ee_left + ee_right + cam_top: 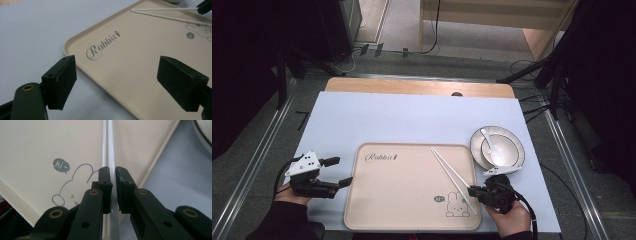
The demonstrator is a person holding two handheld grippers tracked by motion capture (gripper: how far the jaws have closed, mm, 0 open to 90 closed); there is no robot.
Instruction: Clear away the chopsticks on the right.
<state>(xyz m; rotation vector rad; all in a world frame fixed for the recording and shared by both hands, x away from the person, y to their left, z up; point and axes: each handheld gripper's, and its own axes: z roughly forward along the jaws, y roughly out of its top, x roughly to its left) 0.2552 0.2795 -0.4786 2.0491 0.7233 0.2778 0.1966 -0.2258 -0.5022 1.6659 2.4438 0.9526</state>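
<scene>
at the near right corner of the tray [377, 210], the right gripper [473, 191] has its jaws pressed tight on one white chopstick [111, 157]. its twin lies just beside it, both slanting across the tray. on the left, the left gripper [340, 171] sits by the tray edge, jaws wide apart, holding nothing. farther right, a bowl [511, 142] holds a spoon [493, 148].

Up at twelve o'clock a wooden table edge [419, 87] peeks out beyond the pale blue-white mat [412, 120]. Grey carpeted floor [472, 62] spreads beyond it, cables [362, 52] trailing across at eleven o'clock. Light wooden furniture [512, 17] stands at one o'clock (brightly lit there). Dark drapes [242, 60] close in at nine and three o'clock; metal rails [257, 150] flank both sides.
</scene>
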